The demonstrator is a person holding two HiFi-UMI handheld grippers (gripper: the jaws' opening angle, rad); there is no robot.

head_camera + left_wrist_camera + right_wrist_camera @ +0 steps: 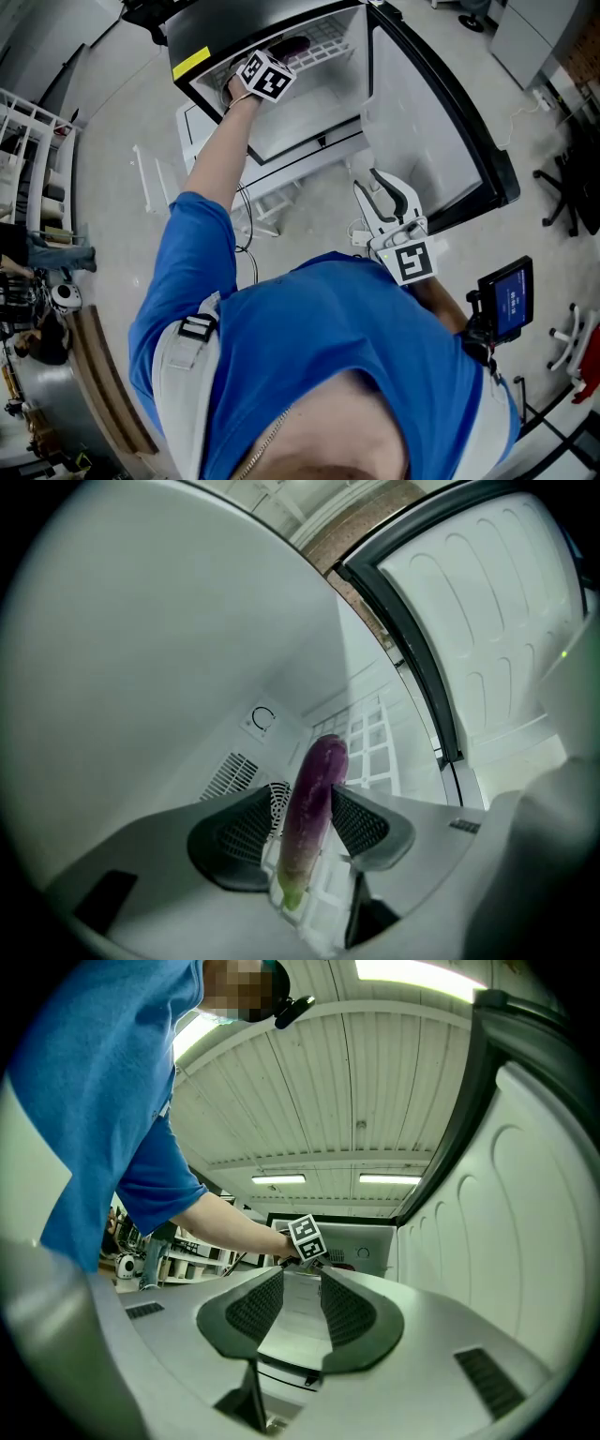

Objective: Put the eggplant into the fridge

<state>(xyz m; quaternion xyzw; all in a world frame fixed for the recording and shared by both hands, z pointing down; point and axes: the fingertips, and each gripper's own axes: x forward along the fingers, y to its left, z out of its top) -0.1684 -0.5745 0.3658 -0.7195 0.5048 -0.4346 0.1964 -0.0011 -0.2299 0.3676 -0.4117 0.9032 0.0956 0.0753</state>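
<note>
The eggplant point(322, 761) is long and purple with a green stem end that points back toward the camera. My left gripper point(311, 810) is shut on it, with both mesh pads against its sides. It hangs just above the white wire shelf point(370, 747) inside the fridge. In the head view my left gripper point(277, 58) reaches into the open fridge point(309, 103), and the eggplant point(294, 44) shows dark over the shelf. My right gripper point(367, 183) is held low beside the fridge door point(431, 122). The right gripper point(302, 1288) is open with nothing between its jaws.
The fridge door point(525, 1194) stands wide open on the right. A white frame point(155, 173) lies on the floor left of the fridge. Metal shelving point(28, 159) fills the far left. A small screen point(506, 298) stands at the right, with a chair base point(572, 187) behind it.
</note>
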